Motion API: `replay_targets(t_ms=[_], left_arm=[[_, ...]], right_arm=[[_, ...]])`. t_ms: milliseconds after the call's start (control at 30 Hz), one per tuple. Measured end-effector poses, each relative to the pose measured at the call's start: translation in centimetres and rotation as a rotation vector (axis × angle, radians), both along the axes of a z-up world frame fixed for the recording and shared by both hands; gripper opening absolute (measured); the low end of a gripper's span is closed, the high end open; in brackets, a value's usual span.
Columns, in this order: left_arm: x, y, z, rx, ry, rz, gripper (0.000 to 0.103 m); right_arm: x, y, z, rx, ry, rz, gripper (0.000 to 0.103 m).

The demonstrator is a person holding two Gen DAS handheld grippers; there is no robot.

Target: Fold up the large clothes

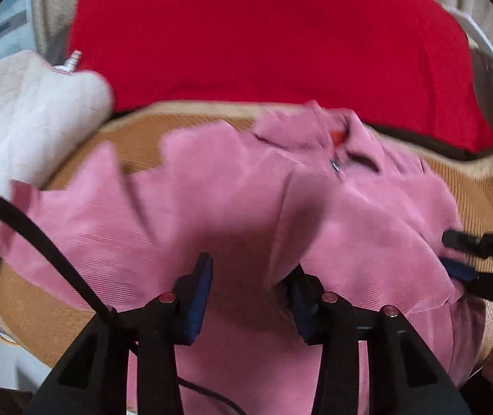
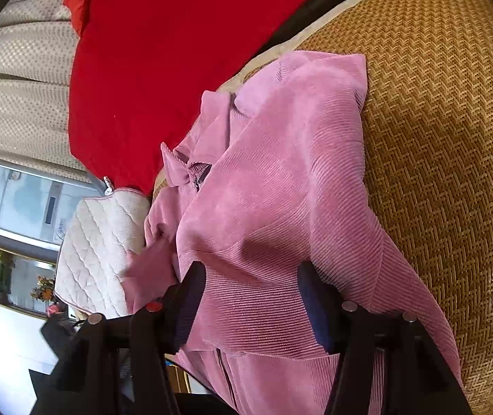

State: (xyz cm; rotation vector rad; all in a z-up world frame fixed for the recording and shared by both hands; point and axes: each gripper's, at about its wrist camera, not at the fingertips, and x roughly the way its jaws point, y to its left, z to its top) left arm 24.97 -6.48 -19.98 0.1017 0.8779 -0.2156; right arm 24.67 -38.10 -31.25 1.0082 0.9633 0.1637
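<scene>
A pink corduroy zip jacket point(image 1: 232, 207) lies spread on a woven straw mat point(image 1: 136, 135), collar toward the far side. My left gripper point(image 1: 250, 276) hangs just over the jacket's lower middle, jaws apart, nothing between them. The right gripper shows at the right edge of the left wrist view point(image 1: 461, 256), at the jacket's side. In the right wrist view the right gripper point(image 2: 250, 276) is open over the jacket point(image 2: 274, 190), which has one side folded over the front. The mat point(image 2: 436, 138) lies to its right.
A red blanket point(image 1: 263, 34) lies beyond the mat, also in the right wrist view point(image 2: 163, 52). A white quilted cushion point(image 1: 21, 117) sits at the left, touching a pink sleeve. A black cable point(image 1: 39, 235) crosses the lower left.
</scene>
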Motion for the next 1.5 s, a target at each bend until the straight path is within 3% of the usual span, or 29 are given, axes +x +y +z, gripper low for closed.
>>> replay_targets(t_ms=[167,367,567,633,800,1167,1300,1333,1400,1467,1500], left_arm=[[-1.3,7.0,4.1,0.007,-0.08,0.083,0.07],[-3.2,18.7,5.9,0.026,-0.106,0.307,0.073],[-4.9,28.1,2.9,-0.105,-0.012,0.505,0.073],[-5.1,29.4,1.6,-0.172,0.015,0.522,0.073],[-2.6,29.9,-1.2,-0.303,0.054,0.557,0.073],[4.6,32.1,-4.3,-0.252,0.001,0.647,0.073],[6.0,33.1,-4.9,-0.296,-0.01,0.667,0.073],[6.4,33.1,-5.0,-0.292,-0.017,0.671,0.072],[7.2,33.0,-5.2,-0.292,-0.021,0.665,0.057],[8.0,32.9,-5.7,-0.292,-0.003,0.657,0.027],[8.5,32.9,-5.9,-0.277,0.006,0.667,0.023]], right_arm=[[0.3,0.9,0.3,-0.043,-0.008,0.004,0.059],[0.3,2.3,1.5,-0.153,-0.034,0.013,0.062],[-0.1,6.2,4.7,-0.303,-0.187,0.108,0.065],[0.0,7.6,4.8,-0.319,-0.207,0.145,0.073],[0.5,9.0,3.2,-0.331,-0.166,0.193,0.073],[0.3,9.1,2.7,-0.387,-0.178,0.224,0.073],[0.3,9.4,2.7,-0.414,-0.181,0.23,0.073],[0.3,9.5,2.7,-0.421,-0.183,0.232,0.073],[0.3,9.6,2.7,-0.434,-0.19,0.238,0.073],[0.2,9.6,2.7,-0.441,-0.198,0.244,0.073],[0.2,9.7,2.7,-0.443,-0.202,0.246,0.073]])
